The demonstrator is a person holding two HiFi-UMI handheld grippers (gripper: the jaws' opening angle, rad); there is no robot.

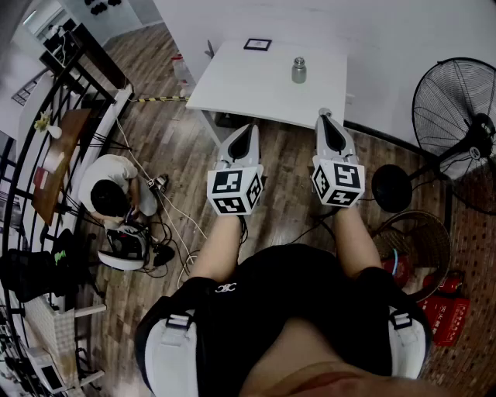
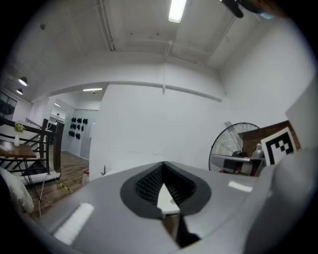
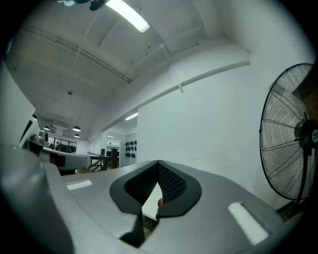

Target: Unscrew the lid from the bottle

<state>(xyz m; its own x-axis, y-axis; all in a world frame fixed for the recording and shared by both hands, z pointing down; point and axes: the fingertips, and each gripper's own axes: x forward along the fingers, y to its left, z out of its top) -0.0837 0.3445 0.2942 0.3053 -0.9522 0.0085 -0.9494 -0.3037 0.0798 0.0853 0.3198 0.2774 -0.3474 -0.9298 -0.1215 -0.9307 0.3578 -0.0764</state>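
well, nearest me my left gripper (image 1: 249, 129) and right gripper (image 1: 325, 116) hang side by side short of the tabletop (image 1: 240, 81), each with its jaws pressed together on nothing. beyond them the bottle (image 1: 299, 71) stands upright on the tabletop, toward its far right side, lid (image 1: 299, 60) on, well apart from both grippers.

Soft light is being cast by a long white ceiling tube lamp (image 2: 175, 10); both gripper views are being bent and darkened at the edges.
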